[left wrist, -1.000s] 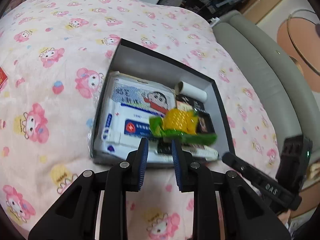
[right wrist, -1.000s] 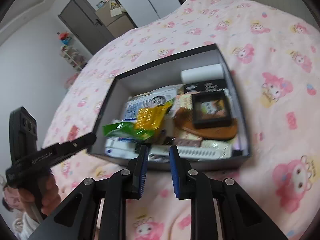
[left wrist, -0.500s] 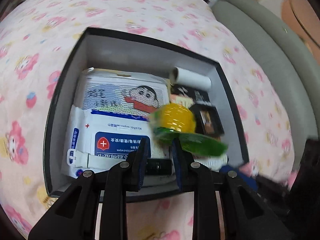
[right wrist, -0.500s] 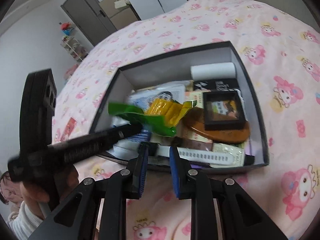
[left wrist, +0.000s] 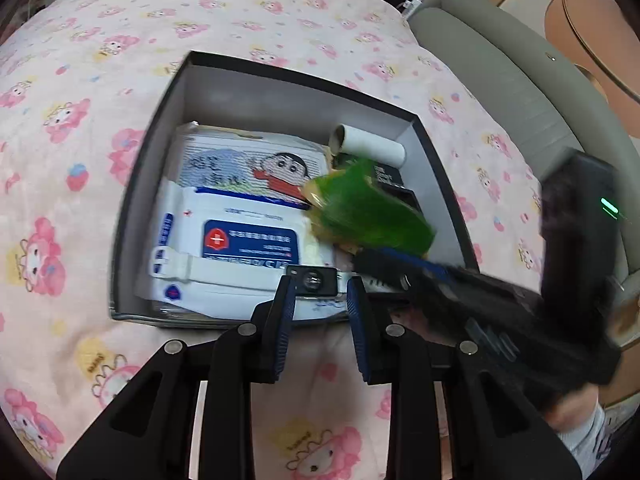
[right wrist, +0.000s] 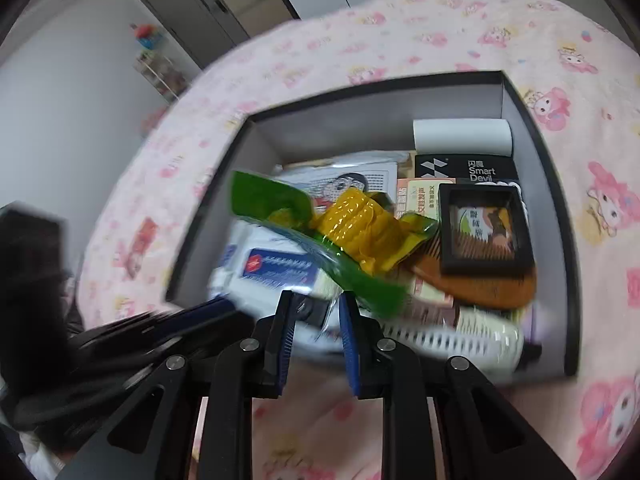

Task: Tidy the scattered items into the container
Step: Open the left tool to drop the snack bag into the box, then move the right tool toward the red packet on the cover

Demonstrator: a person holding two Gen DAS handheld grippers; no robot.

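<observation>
Below, pink cartoon-print blanket (left wrist: pixel 100 184) under black box (left wrist: pixel 436 156); both grippers' jaws narrow, empty.

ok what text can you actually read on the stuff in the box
"Smart Devil": on the black packet, under two Chinese characters too small to give.
Wipes pack: blue label with a red cross badge, print blurred.
Cartoon pack: large Chinese characters, unreadable.
Black framed box and orange card: Chinese print, unreadable.
</observation>
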